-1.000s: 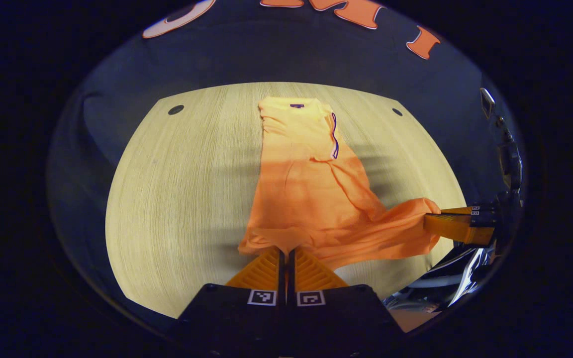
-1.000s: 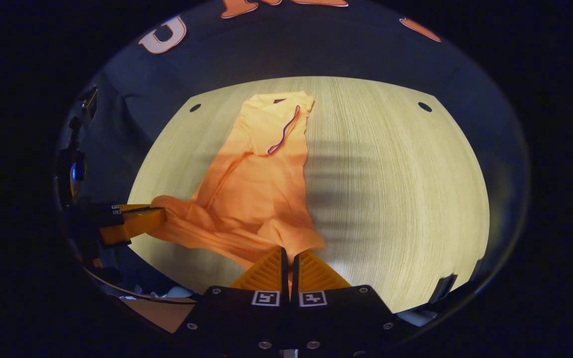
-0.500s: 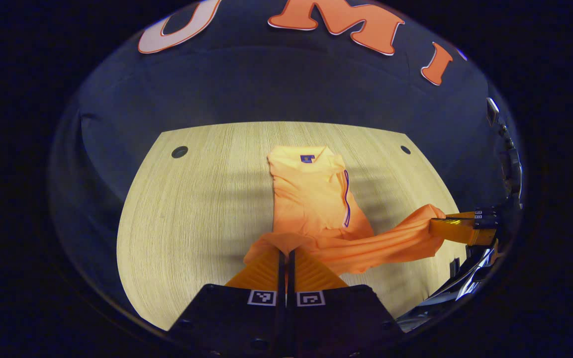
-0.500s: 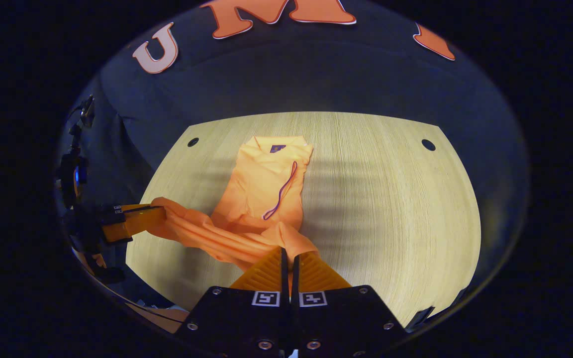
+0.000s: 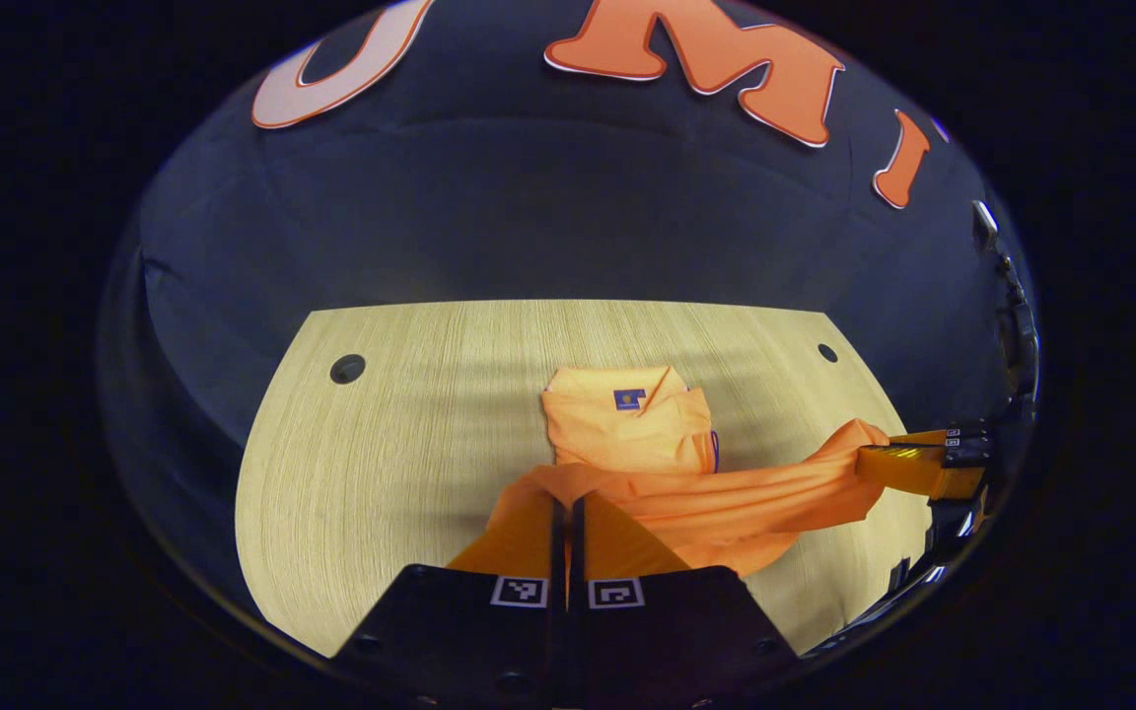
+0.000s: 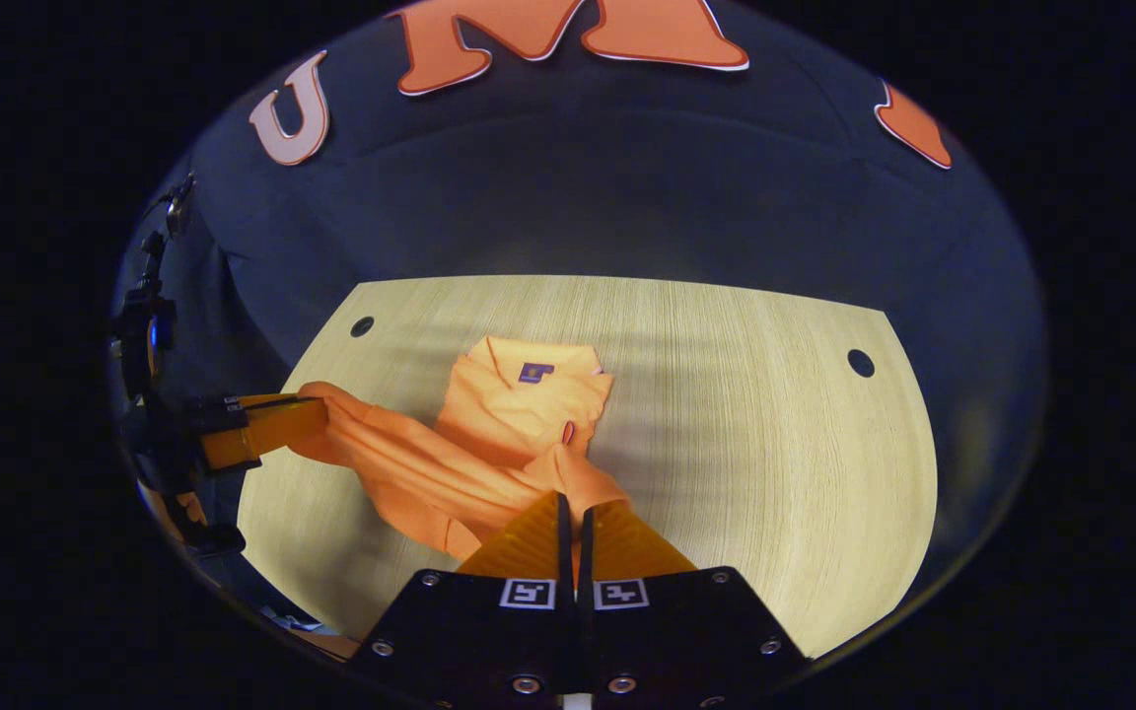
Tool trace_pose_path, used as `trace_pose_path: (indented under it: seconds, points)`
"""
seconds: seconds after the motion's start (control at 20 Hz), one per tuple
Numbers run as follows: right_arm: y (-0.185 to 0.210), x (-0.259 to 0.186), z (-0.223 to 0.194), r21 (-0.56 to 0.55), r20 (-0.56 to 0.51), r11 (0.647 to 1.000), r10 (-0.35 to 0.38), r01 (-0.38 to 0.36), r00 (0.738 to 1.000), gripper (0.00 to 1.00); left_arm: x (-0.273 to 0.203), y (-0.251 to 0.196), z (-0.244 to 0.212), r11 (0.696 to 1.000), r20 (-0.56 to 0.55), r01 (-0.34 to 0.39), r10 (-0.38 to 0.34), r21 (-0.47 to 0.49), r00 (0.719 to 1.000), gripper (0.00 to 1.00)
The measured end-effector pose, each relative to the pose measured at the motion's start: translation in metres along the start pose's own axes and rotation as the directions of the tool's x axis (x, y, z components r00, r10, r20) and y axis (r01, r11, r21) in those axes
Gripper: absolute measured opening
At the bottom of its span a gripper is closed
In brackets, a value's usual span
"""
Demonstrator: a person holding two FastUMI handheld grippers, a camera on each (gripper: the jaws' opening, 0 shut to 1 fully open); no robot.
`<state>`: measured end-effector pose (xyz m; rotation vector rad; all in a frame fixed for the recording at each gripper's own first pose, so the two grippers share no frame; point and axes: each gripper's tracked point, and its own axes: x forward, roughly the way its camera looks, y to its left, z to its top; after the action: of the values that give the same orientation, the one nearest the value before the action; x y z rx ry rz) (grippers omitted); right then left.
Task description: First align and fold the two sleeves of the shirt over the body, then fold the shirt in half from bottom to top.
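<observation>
An orange shirt (image 5: 632, 434) lies on the wooden table (image 5: 390, 454), collar at the far end with a small dark label, sleeves folded over the body. Its bottom hem is lifted off the table and stretched between both grippers. My left gripper (image 5: 565, 501) is shut on one hem corner at the bottom of the left gripper view. The right gripper (image 5: 864, 459) shows there at the right, gripping the other corner. In the right gripper view my right gripper (image 6: 571, 498) is shut on the shirt (image 6: 519, 409) hem, and the left gripper (image 6: 317, 414) holds the hem at the left.
The table (image 6: 755, 434) has a round hole near each far corner (image 6: 861, 362) (image 6: 362, 325). The dark cloth wall rises behind the table. Bare tabletop lies to either side of the shirt.
Both grippers have carried the lifted hem forward toward the collar. Much less of the flat shirt body shows beyond the raised hem than before.
</observation>
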<state>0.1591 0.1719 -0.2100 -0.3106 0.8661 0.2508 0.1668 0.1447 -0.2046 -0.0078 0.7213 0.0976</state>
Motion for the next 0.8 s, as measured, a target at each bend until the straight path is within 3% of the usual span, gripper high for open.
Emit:
trace_pose_path:
  seconds: [0.35, 0.8]
  points:
    - [-0.012, 0.062, 0.034, 0.034, -0.019, 0.999, -0.014, 0.015, 1.0, 0.0, 0.062, 0.02, 0.026, 1.0, -0.017, -0.021, 0.021, -0.016, 1.0, 0.01]
    - [-0.022, 0.141, 0.036, 0.086, -0.081, 0.996, -0.015, 0.022, 0.997, 0.0, 0.141, 0.045, 0.031, 0.999, -0.077, -0.049, 0.047, -0.023, 0.996, 0.0]
